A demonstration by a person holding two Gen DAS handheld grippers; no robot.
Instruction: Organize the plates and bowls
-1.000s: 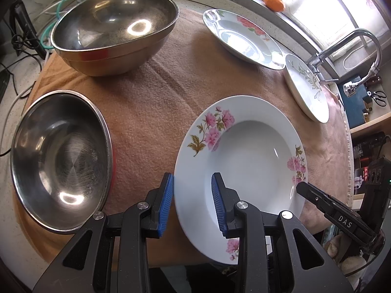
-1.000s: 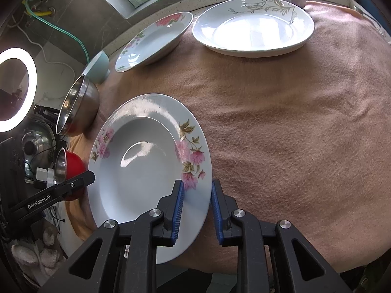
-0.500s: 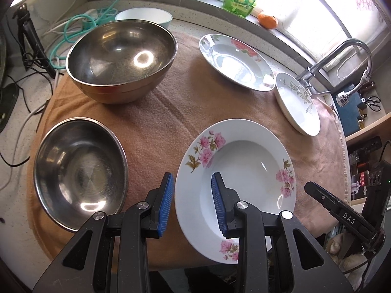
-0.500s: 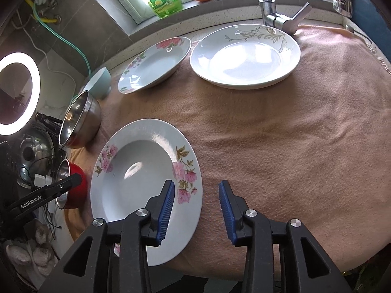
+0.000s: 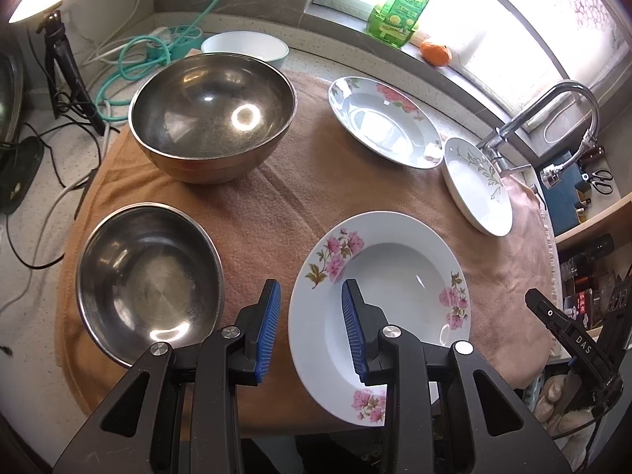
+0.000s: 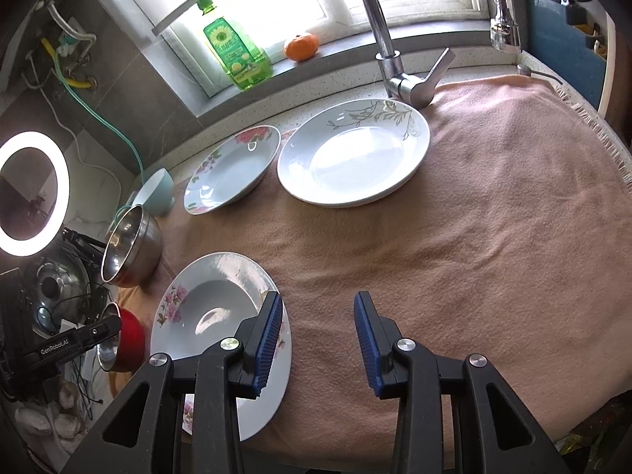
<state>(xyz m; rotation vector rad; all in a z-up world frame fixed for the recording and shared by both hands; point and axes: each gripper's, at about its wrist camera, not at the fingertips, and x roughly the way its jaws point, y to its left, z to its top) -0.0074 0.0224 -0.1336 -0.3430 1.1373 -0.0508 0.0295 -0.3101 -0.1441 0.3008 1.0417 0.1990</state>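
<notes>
A: On the right side of the cloth (image 6: 474, 237), what room is available?

B: Bare cloth runs from the right gripper (image 6: 318, 337) up to the faucet (image 6: 399, 79) and out to the fringed edge. The left half is crowded: big steel bowl (image 5: 213, 118), small steel bowl (image 5: 148, 284), far floral plate (image 5: 383, 122), leaf plate (image 5: 478, 185).

A: Describe the near plate (image 5: 379, 316).

B: White, deep-welled, pink flowers on the rim. It lies flat at the cloth's front edge, its near rim overhanging.

A: State the jaw positions.

B: Left gripper (image 5: 312, 330): jaws apart, holding nothing, left pad over cloth, right pad over the plate's well, the plate's left rim between them. Right gripper: jaws spread wide, holding nothing, left pad over the plate's right rim, right pad over bare cloth.
</notes>
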